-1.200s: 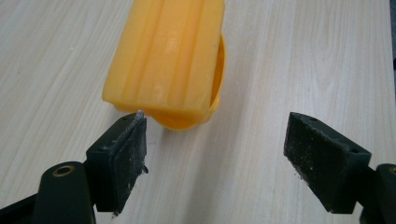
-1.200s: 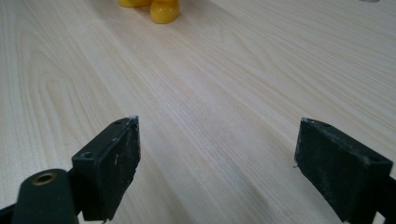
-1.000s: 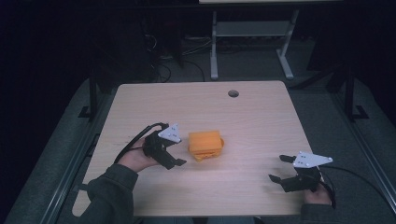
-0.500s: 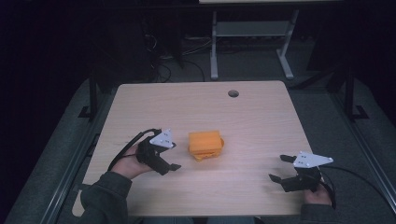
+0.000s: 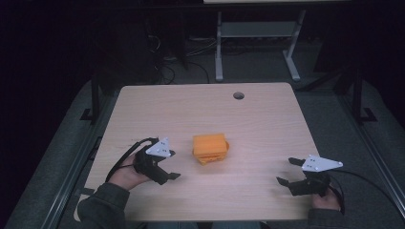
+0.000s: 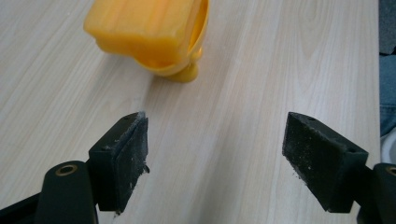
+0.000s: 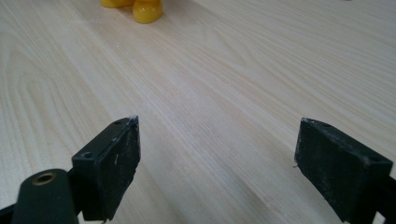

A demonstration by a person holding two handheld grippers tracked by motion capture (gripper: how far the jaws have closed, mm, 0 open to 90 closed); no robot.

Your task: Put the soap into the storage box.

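Nearest the person, at the front edge of the pale wooden table [image 5: 267,124], the right hand-held gripper [image 5: 291,172] rests low over the boards at the right, its grey three-cornered plate on top and its cable trailing off to the right. Its jaws stand wide apart with nothing between them; in the right gripper view the two black pads [image 7: 122,163] frame only bare wood grain, and a small part of the orange thing shows far ahead at the top edge. A little farther in, at the left, the left hand-held gripper [image 5: 168,165] sits in the person's left hand [image 5: 126,172], a grey-green sleeve [image 5: 102,207] behind it and a black cable looping beside it. Its jaws are spread wide too and hold nothing; they point toward the middle of the table. In the left gripper view the pads [image 6: 128,158] are well apart over bare wood, with the orange block [image 6: 149,32] ahead of them, near but not touching. That orange block [image 5: 210,148] lies near the centre of the table, just to the right of the left hand-held gripper and well apart from the right one; it looks like a flat slab resting on a rounder orange base. Farther back, a round dark hole [image 5: 238,95] sits close to the table's far edge. Beyond the table, the legs of a grey metal stand [image 5: 253,43] rise from the dim floor.
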